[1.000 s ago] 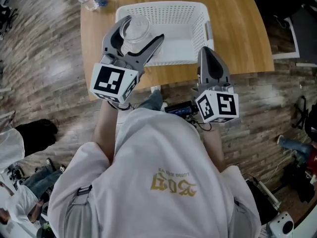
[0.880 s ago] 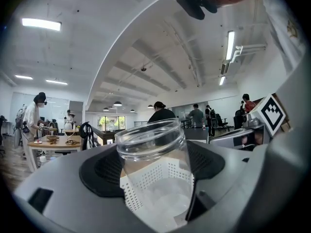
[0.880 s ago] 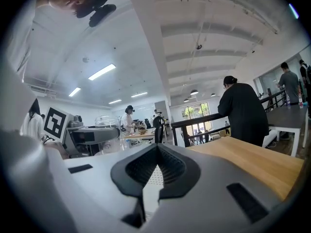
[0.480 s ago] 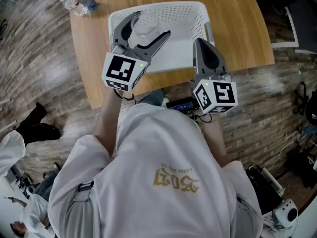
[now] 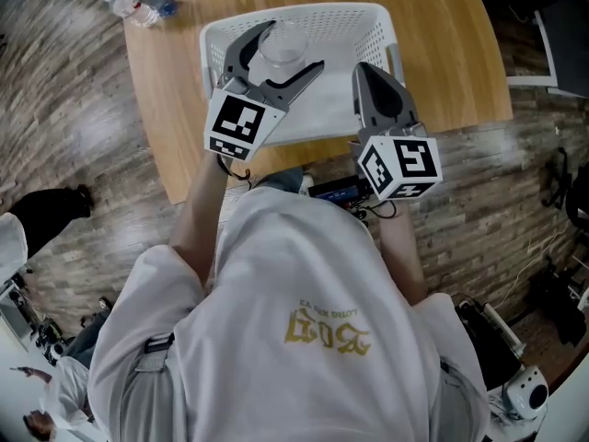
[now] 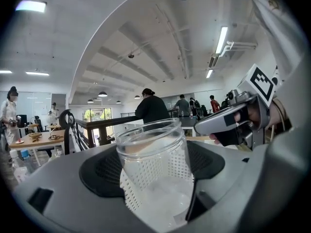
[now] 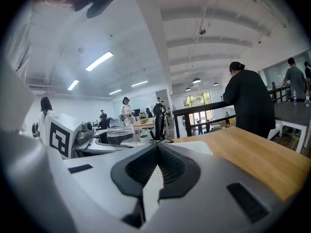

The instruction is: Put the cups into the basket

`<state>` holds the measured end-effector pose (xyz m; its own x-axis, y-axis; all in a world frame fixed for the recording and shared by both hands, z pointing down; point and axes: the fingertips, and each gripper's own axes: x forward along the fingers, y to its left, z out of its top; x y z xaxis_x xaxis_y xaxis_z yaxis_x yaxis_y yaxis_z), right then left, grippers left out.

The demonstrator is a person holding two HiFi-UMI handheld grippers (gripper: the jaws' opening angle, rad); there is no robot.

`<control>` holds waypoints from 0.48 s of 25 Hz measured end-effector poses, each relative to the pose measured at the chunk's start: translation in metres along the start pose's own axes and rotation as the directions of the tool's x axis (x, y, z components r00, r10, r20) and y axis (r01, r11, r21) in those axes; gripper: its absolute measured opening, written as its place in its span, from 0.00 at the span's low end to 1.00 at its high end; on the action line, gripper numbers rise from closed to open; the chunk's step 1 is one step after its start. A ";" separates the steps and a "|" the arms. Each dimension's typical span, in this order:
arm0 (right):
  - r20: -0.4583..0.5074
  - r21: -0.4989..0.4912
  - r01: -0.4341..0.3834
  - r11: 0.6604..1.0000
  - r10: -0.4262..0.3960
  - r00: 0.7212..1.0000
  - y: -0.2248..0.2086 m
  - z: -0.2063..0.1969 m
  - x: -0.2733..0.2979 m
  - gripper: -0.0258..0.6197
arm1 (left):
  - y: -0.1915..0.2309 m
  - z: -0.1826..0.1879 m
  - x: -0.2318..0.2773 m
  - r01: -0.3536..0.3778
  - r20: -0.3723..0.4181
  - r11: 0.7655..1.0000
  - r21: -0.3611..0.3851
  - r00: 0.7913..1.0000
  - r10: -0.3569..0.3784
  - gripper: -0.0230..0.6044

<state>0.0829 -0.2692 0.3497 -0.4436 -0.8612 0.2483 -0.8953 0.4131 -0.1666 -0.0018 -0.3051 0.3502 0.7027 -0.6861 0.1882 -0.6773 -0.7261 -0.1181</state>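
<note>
A clear plastic cup (image 5: pixel 282 46) (image 6: pixel 154 171) stands upright between the jaws of my left gripper (image 5: pixel 283 49) (image 6: pixel 155 178), which is shut on it. The cup hangs over the white perforated basket (image 5: pixel 368 26), above its left half. My right gripper (image 5: pixel 375 86) (image 7: pixel 154 171) is shut with nothing in it, over the basket's near right rim. In the right gripper view the held cup (image 7: pixel 119 135) and the left gripper's marker cube (image 7: pixel 62 137) show at the left.
The basket sits on a round wooden table (image 5: pixel 451 53). Plastic bottles (image 5: pixel 138 3) lie near the table's far left edge. People stand and walk in the room beyond, seen in both gripper views. Cables and gear lie on the wooden floor at right.
My left gripper has carried the cup to the right and farther over the basket, and it has come lower. My right gripper shifted slightly forward toward the basket's rim.
</note>
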 end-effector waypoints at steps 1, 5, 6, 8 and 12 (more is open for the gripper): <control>-0.006 0.001 -0.002 1.000 0.002 1.000 -0.001 -0.001 0.003 0.06 | -0.001 -0.003 0.002 0.010 -0.006 1.000 -0.004 1.000 -0.010 0.67; -0.021 0.006 -0.005 1.000 0.005 1.000 -0.004 -0.004 0.012 0.06 | 0.002 -0.015 0.009 0.020 -0.022 1.000 -0.012 1.000 -0.020 0.67; -0.023 0.007 -0.006 1.000 0.006 1.000 -0.005 -0.004 0.014 0.06 | 0.003 -0.017 0.010 0.015 -0.019 1.000 -0.009 1.000 -0.015 0.67; -0.029 0.010 -0.006 1.000 0.007 1.000 -0.007 -0.004 0.016 0.06 | 0.005 -0.020 0.012 0.006 -0.014 1.000 0.000 1.000 -0.006 0.67; -0.036 0.016 -0.018 1.000 0.018 0.999 -0.006 -0.004 0.026 0.06 | 0.009 -0.030 0.015 0.011 -0.040 1.000 -0.004 0.999 -0.011 0.67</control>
<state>0.0764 -0.2925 0.3612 -0.4611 -0.8421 0.2799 -0.8865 0.4236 -0.1860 -0.0041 -0.3207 0.3808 0.7011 -0.6755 0.2283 -0.6703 -0.7336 -0.1122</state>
